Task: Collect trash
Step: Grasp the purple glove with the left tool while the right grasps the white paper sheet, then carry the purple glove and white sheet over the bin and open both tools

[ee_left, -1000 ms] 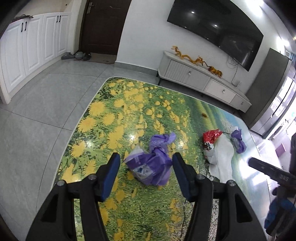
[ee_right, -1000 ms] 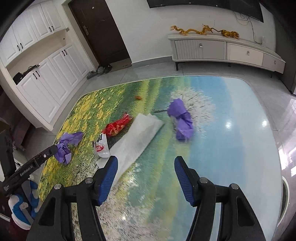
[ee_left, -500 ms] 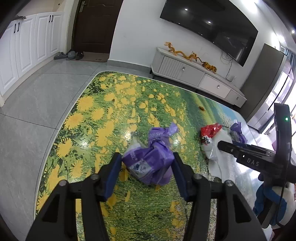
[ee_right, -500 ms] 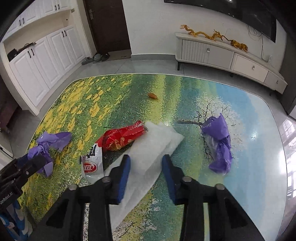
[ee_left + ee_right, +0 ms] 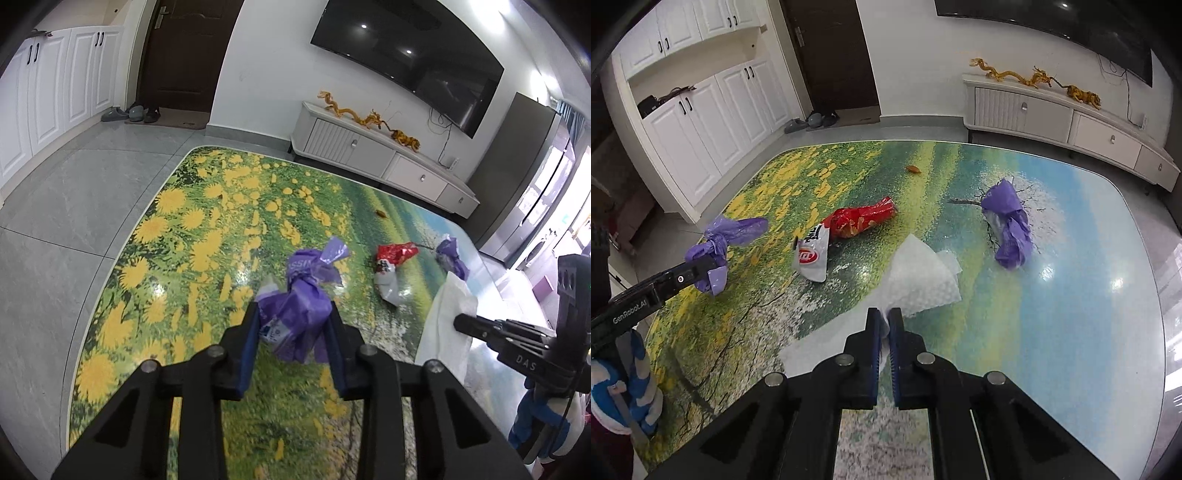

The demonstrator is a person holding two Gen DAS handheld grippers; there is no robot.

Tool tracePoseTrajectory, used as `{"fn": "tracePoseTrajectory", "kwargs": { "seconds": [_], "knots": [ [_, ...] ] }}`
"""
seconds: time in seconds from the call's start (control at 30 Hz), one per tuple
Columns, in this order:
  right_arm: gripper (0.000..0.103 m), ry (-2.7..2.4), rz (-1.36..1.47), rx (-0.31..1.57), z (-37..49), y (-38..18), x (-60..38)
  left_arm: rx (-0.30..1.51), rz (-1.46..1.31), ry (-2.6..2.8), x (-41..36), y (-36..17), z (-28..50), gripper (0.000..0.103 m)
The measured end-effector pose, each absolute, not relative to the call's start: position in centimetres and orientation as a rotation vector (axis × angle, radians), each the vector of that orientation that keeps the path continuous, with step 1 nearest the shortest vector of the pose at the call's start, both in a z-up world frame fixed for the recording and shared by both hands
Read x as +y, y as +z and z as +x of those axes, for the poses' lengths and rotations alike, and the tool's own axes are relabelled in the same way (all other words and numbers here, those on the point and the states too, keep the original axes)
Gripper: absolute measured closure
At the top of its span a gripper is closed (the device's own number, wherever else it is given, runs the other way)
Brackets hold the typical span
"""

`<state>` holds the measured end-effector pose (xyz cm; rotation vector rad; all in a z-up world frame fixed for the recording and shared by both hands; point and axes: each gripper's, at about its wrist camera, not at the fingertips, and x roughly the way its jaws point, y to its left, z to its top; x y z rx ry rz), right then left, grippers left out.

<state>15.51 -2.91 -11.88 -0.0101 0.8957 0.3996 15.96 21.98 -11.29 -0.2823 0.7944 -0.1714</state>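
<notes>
My left gripper point(image 5: 291, 321) is shut on a crumpled purple plastic bag point(image 5: 303, 306) and holds it above the flower-print table point(image 5: 207, 236); that bag also shows in the right wrist view point(image 5: 720, 247). My right gripper point(image 5: 884, 325) is shut on the edge of a white plastic bag point(image 5: 919, 280), lifting it off the table. A red snack wrapper point(image 5: 860, 221), a white snack packet point(image 5: 812, 258) and a second purple bag point(image 5: 1008, 229) lie on the table beyond it.
A small orange scrap point(image 5: 913, 169) lies far back on the table. A white TV cabinet point(image 5: 1052, 114) stands behind the table, white cupboards point(image 5: 701, 122) to the left. The table's right edge point(image 5: 1152, 258) drops to tiled floor.
My left gripper closed on the purple bag and lifted it. My right gripper moved to the white bag, closed on its edge and raised it.
</notes>
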Motion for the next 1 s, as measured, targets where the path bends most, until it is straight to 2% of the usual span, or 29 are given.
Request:
{"fn": "tracePoseTrajectory", "kwargs": {
  "seconds": [0.43, 0.73, 1.0],
  "knots": [
    [0.098, 0.349, 0.065, 0.779, 8.6, -8.6, -11.1, 0.741, -0.226, -0.238, 17.3, -6.5, 9.6, 0.072],
    [0.098, 0.154, 0.174, 0.688, 5.0, -6.4, -23.6, 0.738, -0.108, -0.376, 6.8, -3.4, 10.1, 0.072],
    [0.098, -0.014, 0.253, 0.688, 3.1, -8.1, -34.0, 0.786, 0.044, -0.533, -7.0, -3.4, 11.4, 0.072]
  ]
}}
